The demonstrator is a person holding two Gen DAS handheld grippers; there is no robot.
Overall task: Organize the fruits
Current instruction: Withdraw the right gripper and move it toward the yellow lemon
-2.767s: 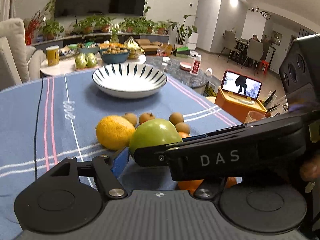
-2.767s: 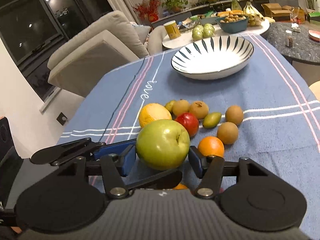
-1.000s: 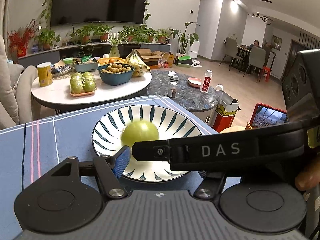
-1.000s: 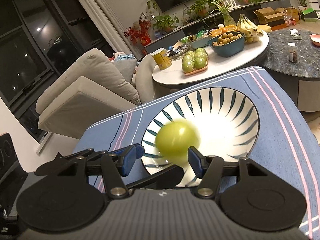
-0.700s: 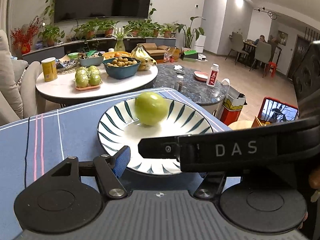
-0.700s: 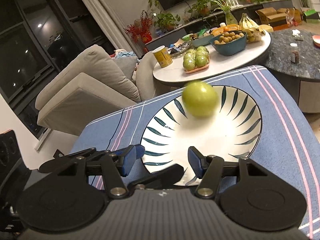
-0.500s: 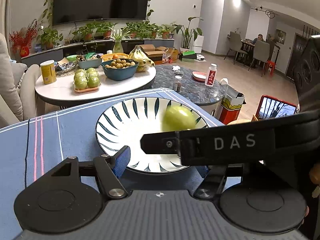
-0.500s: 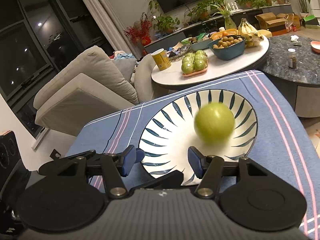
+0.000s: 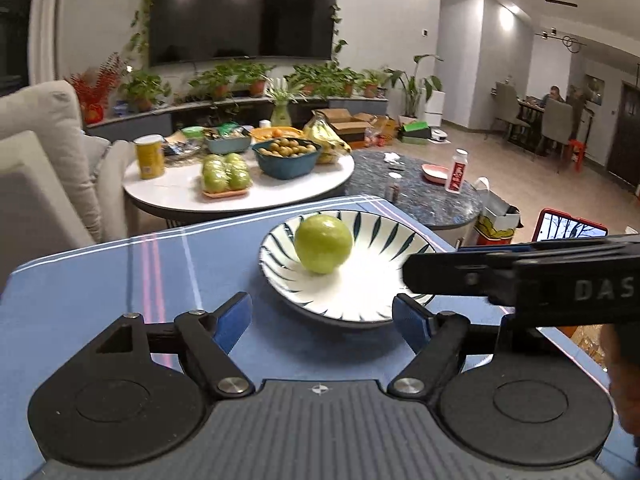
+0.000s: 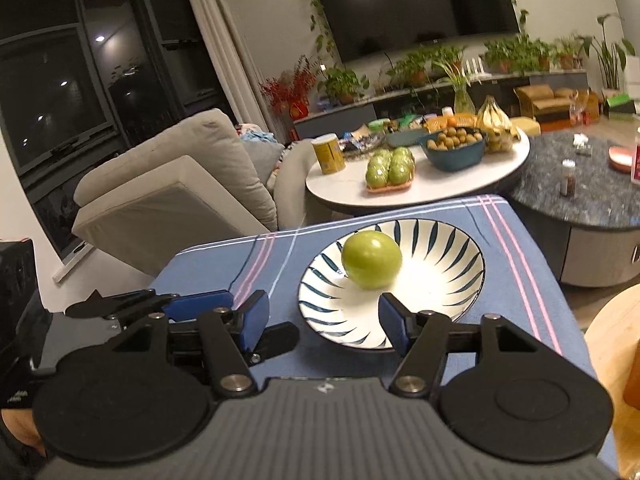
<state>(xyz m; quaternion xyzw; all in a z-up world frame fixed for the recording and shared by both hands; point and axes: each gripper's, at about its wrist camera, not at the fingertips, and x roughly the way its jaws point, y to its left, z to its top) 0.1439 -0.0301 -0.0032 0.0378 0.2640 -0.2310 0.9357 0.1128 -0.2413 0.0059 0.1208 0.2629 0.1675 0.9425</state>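
From the left wrist view, the left gripper [image 9: 322, 318] has its jaws spread wide and holds nothing. Just beyond its fingertips sits the bowl [image 9: 416, 240], white with dark stripes, on the blue tablecloth [image 9: 80, 280]. The green apple [image 9: 323, 243] rests inside the bowl, on the sloping wall at its far left side and not at the bottom. The likely trouble is that the round apple rolls across the smooth bowl; a nudge to the rim, or a tug on the cloth, could send it over the edge. The bowl also stands near the far right corner of the cloth, so a push from the near side could slide it off. The other tool crosses the right of the frame, close to the bowl's near right rim, and the letters "DAS" can be read on it.

From the right wrist view, the right gripper [image 10: 320, 320] is also spread apart and empty, its right fingertip [image 10: 390, 322] overlapping the bowl's [image 10: 460, 284] near rim in the frame. The apple [image 10: 372, 265] lies left of the bowl's centre. Lowering the gripper here could tip the bowl. No writing is legible in this view.
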